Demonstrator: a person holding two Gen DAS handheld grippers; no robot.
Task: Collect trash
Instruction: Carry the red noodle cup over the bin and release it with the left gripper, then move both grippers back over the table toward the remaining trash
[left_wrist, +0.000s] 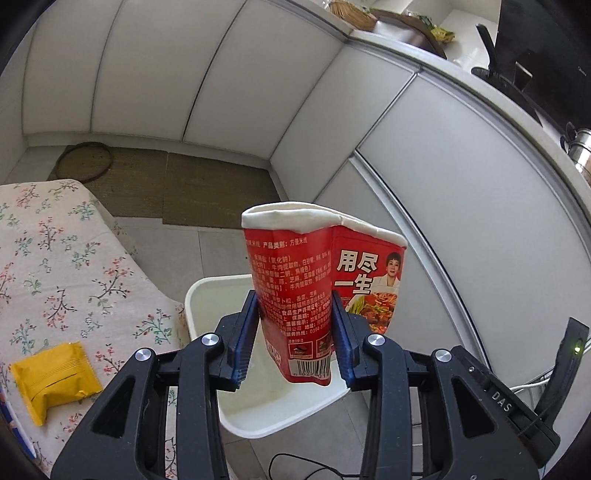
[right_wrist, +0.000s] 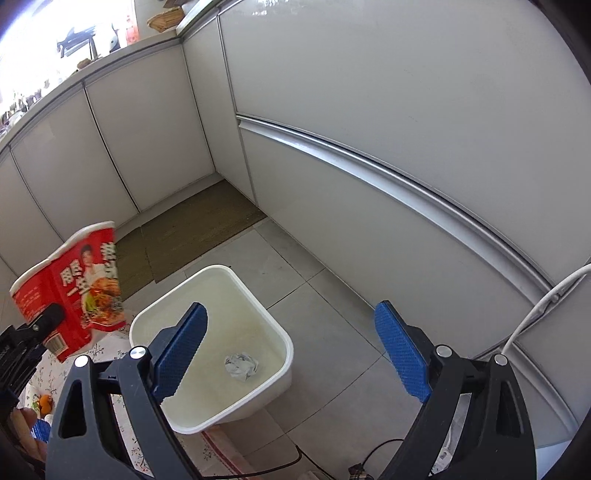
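The left gripper (left_wrist: 295, 332) clenches a crushed noodle cup (left_wrist: 321, 280) above the white bin (right_wrist: 284, 343); the right gripper (right_wrist: 291, 350) gapes empty. Released off-centre, the cup could clip the rim and fall outside.

Squashed paper noodle cup (left_wrist: 317, 295): red body w/ white rim, white + yellow lettering, black barcode on white patch, food photo in orange/green.
Plastic waste bin (right_wrist: 284, 343): cream-white, yellowish stain inside.
Crumpled paper ball (right_wrist: 242, 365) in bin: white-grey.
Sealed snack packet (left_wrist: 51, 376): mustard yellow.
Cloth table cover (left_wrist: 74, 266): cream w/ pink + green floral sprigs.
Gripper frames black, pads (right_wrist: 402, 354) blue, dotted texture.
Cabinet doors (right_wrist: 369, 92): pale grey. Woven floor mat (left_wrist: 207, 188): olive-brown.
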